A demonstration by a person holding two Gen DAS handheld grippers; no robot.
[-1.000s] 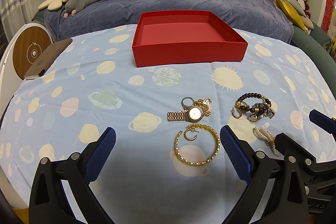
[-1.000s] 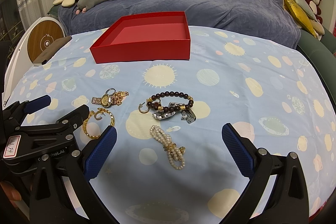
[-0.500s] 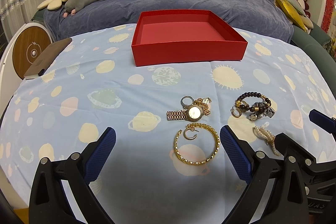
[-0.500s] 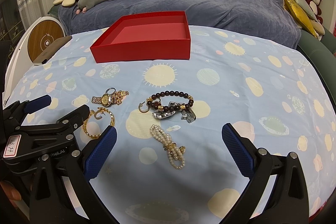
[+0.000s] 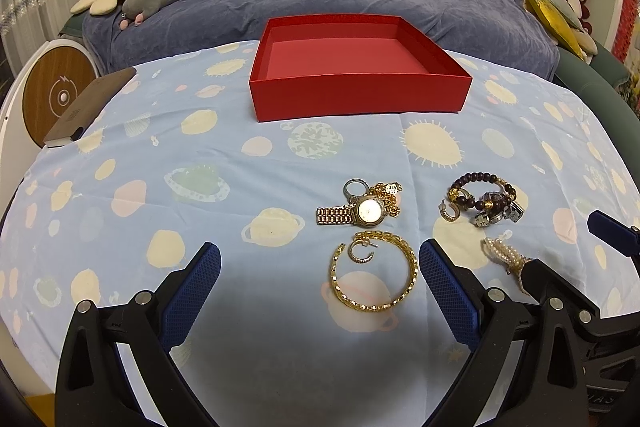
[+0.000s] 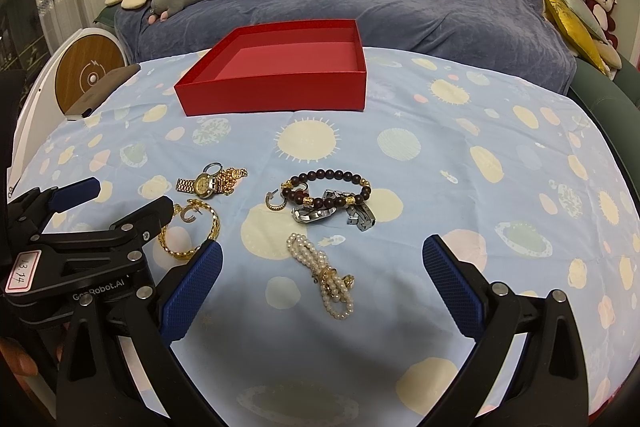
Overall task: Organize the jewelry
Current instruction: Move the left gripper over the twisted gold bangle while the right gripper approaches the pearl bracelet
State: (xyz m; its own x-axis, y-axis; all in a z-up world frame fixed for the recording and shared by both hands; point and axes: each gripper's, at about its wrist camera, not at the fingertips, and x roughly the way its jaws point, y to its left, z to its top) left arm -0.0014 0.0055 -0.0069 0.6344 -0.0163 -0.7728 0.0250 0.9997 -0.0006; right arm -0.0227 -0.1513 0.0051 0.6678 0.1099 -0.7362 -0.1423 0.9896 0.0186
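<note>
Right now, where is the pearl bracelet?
In the right wrist view the pearl bracelet lies on the tablecloth between the open right tongs, just nearer than the dark bead bracelet.

We are losing part of the gold bangle (image 6: 188,231) behind the left gripper (image 6: 120,203), and the right gripper's arm is covering the pearl bracelet's (image 5: 505,254) lower end.

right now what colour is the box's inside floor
Lighter pinkish red than the box walls; clearest in the left wrist view.
</note>
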